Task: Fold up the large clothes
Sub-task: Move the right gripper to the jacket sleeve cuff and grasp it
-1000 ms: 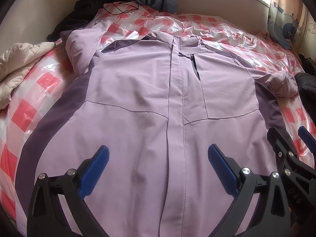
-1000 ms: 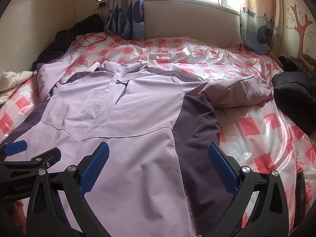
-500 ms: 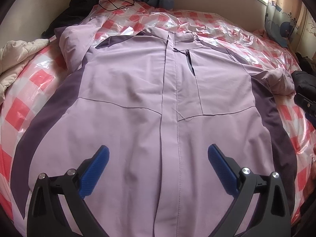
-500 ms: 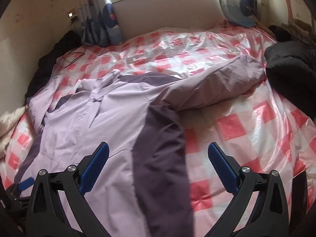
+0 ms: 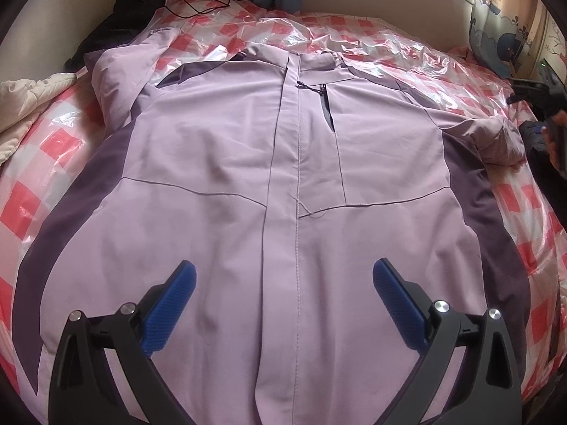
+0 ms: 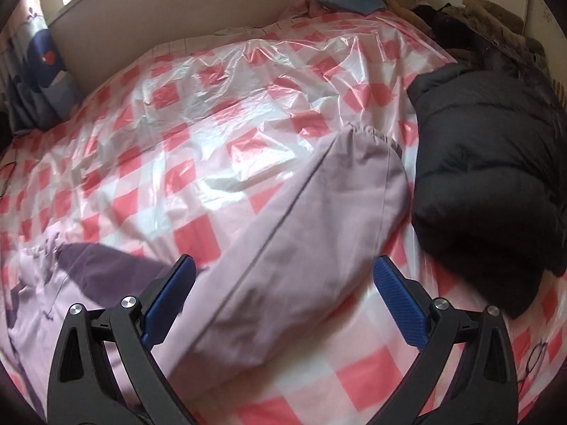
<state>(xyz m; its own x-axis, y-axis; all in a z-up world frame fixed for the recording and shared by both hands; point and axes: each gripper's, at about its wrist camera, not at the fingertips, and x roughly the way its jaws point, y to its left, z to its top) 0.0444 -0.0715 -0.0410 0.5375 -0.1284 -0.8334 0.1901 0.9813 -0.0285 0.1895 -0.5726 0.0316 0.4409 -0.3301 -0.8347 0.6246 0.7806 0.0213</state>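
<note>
jacket: lilac with dark purple side panels, zipped shut
pose: spread flat, front up, collar at far end
right sleeve: stretched outward beside body, cuff elasticated

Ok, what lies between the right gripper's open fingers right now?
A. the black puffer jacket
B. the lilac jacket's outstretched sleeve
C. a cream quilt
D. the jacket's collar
B: in the right wrist view the right gripper is open over the lilac jacket's sleeve, which lies flat on the pink-checked plastic sheet; the black puffer jacket sits off to the side.
</note>
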